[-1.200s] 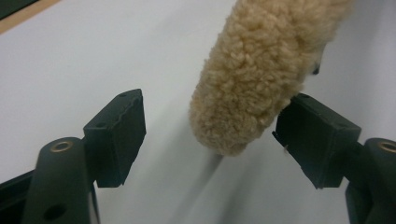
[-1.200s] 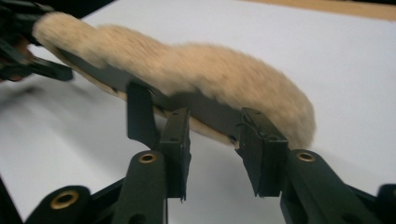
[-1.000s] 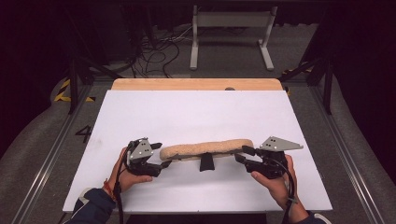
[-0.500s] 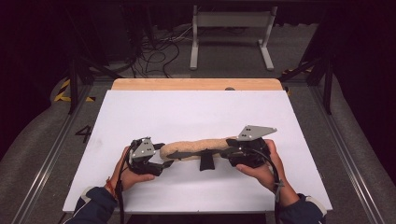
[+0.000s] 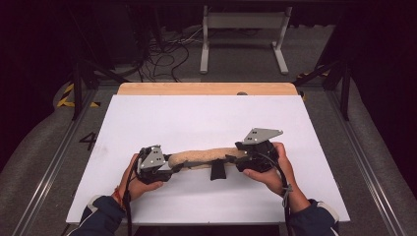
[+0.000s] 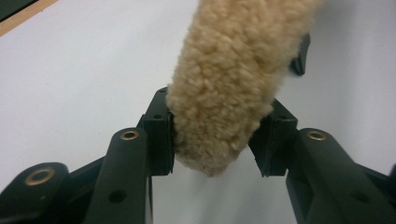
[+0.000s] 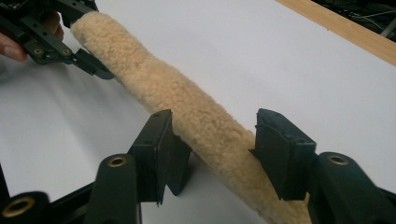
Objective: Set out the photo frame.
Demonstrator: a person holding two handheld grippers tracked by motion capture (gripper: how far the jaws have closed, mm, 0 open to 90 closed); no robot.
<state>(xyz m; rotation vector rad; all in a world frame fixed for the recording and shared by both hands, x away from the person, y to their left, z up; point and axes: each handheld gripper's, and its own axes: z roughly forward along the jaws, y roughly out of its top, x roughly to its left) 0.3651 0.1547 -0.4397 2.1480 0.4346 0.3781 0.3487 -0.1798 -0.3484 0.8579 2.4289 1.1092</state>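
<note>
Right hand-held gripper [image 7: 212, 154] now inward, ajar astride fuzzy tan sheepskin roll [image 5: 209, 156]; left hand-held gripper [image 6: 217, 140] freshly clamped on it.

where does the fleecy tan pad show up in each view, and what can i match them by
High view: the fleecy tan pad lies crosswise low on the white table, between the left gripper and the right gripper.
Left gripper view: its end hangs top centre between the jaws.
Right gripper view: it runs diagonally from upper left to lower right.
Shared landmark: the table's wooden edge strip.
</note>
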